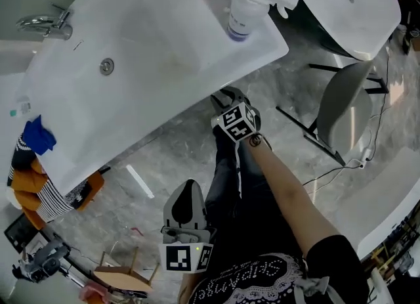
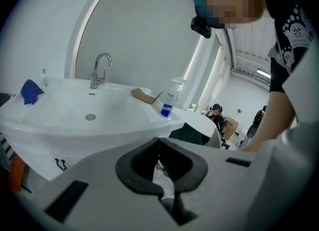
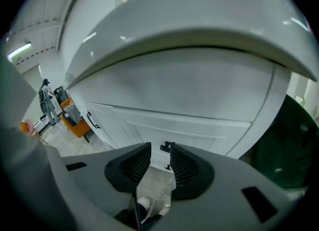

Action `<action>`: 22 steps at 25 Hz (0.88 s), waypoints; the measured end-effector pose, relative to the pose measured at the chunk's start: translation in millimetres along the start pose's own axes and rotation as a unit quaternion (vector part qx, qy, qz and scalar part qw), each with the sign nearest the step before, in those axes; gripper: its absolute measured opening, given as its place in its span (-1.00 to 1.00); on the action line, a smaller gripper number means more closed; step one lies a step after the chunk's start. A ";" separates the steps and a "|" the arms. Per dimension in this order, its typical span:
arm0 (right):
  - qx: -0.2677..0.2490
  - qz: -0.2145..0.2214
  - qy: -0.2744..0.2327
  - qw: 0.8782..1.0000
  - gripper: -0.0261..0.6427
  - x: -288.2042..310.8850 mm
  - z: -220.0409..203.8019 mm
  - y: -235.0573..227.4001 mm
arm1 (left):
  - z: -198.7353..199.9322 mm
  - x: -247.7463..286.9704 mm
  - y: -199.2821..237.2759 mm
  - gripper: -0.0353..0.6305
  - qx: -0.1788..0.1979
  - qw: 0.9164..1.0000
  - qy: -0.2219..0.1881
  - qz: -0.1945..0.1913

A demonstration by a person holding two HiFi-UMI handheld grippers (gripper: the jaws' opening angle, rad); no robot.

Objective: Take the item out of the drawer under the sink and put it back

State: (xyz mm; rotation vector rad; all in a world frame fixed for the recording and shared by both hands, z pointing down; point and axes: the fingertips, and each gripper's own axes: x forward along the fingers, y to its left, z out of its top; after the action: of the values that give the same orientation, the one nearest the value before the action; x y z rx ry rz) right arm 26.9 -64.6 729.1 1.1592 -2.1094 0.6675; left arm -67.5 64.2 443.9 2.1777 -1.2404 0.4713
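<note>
A white sink [image 1: 151,66] sits on a white cabinet whose drawer front [image 3: 189,125] is closed. The drawer's small black handle [image 3: 168,148] shows just beyond my right gripper [image 3: 160,150], which is open with nothing between its ribbed pads. From the head view, the right gripper [image 1: 224,97] sits low, under the sink's front rim. My left gripper [image 1: 189,186] hangs lower and nearer to me, away from the cabinet. Its jaws meet at the tips in the left gripper view, so the left gripper [image 2: 158,140] is shut and empty. The drawer's contents are hidden.
On the sink [image 2: 75,120] are a faucet [image 2: 99,68], a spray bottle [image 1: 246,7], a blue cloth [image 1: 38,135] and a cardboard piece [image 2: 144,95]. Another cabinet handle [image 3: 92,120] is at the left. A chair [image 1: 348,112] stands right, striped clothing [image 1: 39,191] left.
</note>
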 end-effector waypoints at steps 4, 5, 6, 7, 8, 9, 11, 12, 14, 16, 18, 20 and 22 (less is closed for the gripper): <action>0.002 0.002 0.028 1.000 -0.58 32.7 -15.4 -8.0 | -7.6 8.5 1.0 -0.88 0.000 1.000 0.015 -0.005; 0.004 0.002 0.033 0.999 -0.58 39.0 -18.8 -9.7 | -9.6 10.3 1.9 -0.88 0.000 1.000 0.019 -0.005; 0.009 0.003 0.036 0.999 -0.58 44.8 -21.6 -10.9 | -11.2 12.0 3.1 -0.88 -0.001 1.000 0.023 -0.004; 0.015 0.003 0.039 0.999 -0.58 50.2 -23.6 -11.8 | -12.4 13.7 4.4 -0.88 -0.002 1.000 0.026 -0.003; 0.022 0.004 0.041 0.999 -0.58 55.3 -25.0 -12.2 | -13.1 15.5 5.4 -0.88 -0.003 1.000 0.029 -0.003; 0.026 0.005 0.043 0.999 -0.58 60.1 -25.9 -12.2 | -13.7 17.2 5.9 -0.88 -0.004 1.000 0.031 -0.003; 0.030 0.004 0.047 0.998 -0.58 68.1 -26.5 -12.2 | -14.7 20.5 5.9 -0.88 -0.005 0.999 0.034 -0.005; 0.032 0.001 0.048 0.998 -0.58 71.2 -26.1 -13.2 | -15.1 22.1 5.7 -0.88 -0.007 0.999 0.035 -0.007; 0.047 -0.003 0.045 0.998 -0.58 76.4 -24.5 -16.5 | -15.6 24.4 6.0 -0.88 -0.009 0.999 0.038 -0.008; 0.065 0.000 0.042 0.997 -0.58 81.1 -23.0 -17.9 | -16.6 25.5 8.3 -0.88 -0.012 0.999 0.041 -0.006; 0.076 0.005 0.046 0.996 -0.57 86.1 -23.5 -18.0 | -17.3 25.7 12.2 -0.88 -0.016 0.999 0.042 0.000; 0.094 0.008 0.052 0.994 -0.57 90.9 -24.9 -19.0 | -17.4 25.2 16.6 -0.88 -0.019 0.999 0.042 0.006; 0.101 0.010 0.054 0.993 -0.57 92.0 -21.8 -20.1 | -17.5 24.1 20.6 -0.88 -0.022 0.999 0.041 0.011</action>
State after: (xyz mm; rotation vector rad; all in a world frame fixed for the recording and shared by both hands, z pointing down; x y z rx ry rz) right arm 12.5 -109.5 813.4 1.1821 -2.0008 0.9508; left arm -73.4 51.4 477.3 2.0886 -1.2199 0.5320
